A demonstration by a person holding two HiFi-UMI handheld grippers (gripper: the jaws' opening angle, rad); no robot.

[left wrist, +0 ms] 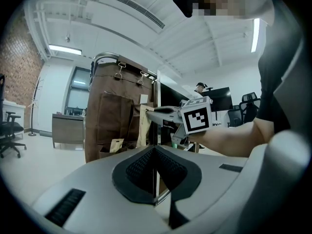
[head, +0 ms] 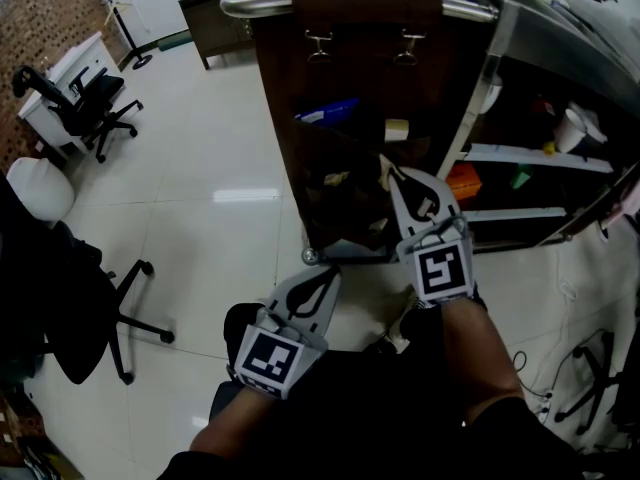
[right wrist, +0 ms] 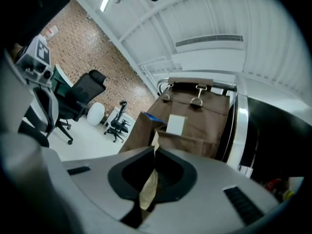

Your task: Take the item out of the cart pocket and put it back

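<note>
A brown fabric pocket organiser (head: 340, 88) hangs from the cart's chrome handle (head: 262, 4). A blue item (head: 328, 113) and a white card (head: 397, 128) stick out of its pockets. My right gripper (head: 388, 166) is up against the lower pockets, shut on a tan paper packet (right wrist: 147, 189) that runs up between its jaws. The left gripper view shows this packet (left wrist: 143, 126) hanging beside the brown pockets (left wrist: 109, 116). My left gripper (head: 327, 272) is lower and nearer to me, by the cart's foot. Its jaws are shut with nothing between them.
The cart's side shelves (head: 535, 158) on the right hold small things, among them an orange one (head: 463, 181). A black office chair (head: 95, 103) and a white stool (head: 40, 188) stand at the left. Another dark chair (head: 90, 308) is close by. Cables (head: 560, 388) lie on the floor at the right.
</note>
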